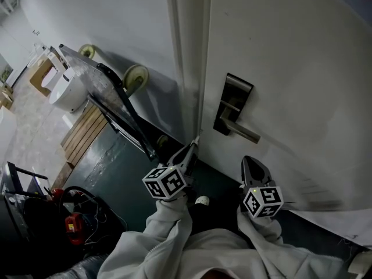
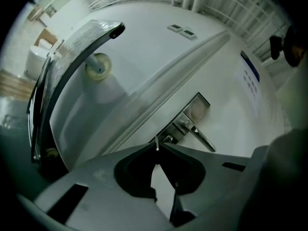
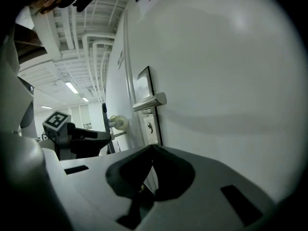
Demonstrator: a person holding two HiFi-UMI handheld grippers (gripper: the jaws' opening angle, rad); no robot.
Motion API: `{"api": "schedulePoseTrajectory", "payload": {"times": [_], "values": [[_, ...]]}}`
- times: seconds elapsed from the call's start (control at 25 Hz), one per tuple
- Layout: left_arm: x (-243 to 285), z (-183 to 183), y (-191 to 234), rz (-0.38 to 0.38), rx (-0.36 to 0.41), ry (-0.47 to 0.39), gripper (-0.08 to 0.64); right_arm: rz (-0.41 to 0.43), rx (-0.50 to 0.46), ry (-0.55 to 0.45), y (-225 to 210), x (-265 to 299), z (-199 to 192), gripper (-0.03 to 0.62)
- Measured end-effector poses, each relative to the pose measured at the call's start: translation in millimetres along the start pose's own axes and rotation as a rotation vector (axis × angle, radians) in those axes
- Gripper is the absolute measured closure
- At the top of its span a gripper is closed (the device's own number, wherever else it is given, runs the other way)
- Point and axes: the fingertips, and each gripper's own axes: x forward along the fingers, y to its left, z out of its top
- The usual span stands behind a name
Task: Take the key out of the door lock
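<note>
Left claw (image 1: 194, 144) is clamped on the key (image 1: 197, 138) in head view, clear of the brushed-metal lock plate (image 1: 233, 100). Left gripper view: we see only a thin, slick sliver of key (image 2: 157, 145) at the tips, so we judge it could slip and drop. Right gripper view: right claw (image 3: 153, 149) closed, empty; door (image 3: 231, 81) smooth, white.

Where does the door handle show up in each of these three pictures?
Head view: door handle, right of centre.
Left gripper view: right of centre, slightly low.
Right gripper view: left of centre.
Shared landmark: the pale wheel.
</note>
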Motion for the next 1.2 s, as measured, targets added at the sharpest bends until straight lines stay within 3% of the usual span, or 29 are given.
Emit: {"api": "schedulePoseTrajectory", "payload": {"times": [0.36, 0.68, 0.88, 1.2], "values": [[-20, 3, -5, 0.012, 0.322, 0.034, 0.534, 0.032, -0.002, -0.003, 9, 7, 0, 0.54], [-23, -4, -8, 0.032, 0.545, 0.051, 0.534, 0.045, -0.032, -0.004, 6, 8, -1, 0.541], [-16, -8, -14, 0.017, 0.618, 0.069, 0.534, 0.053, -0.043, -0.02, 2, 9, 4, 0.541], [-2, -16, -31, -0.051, 0.625, 0.08, 0.534, 0.037, -0.036, -0.027, -5, 9, 11, 0.541]]}}
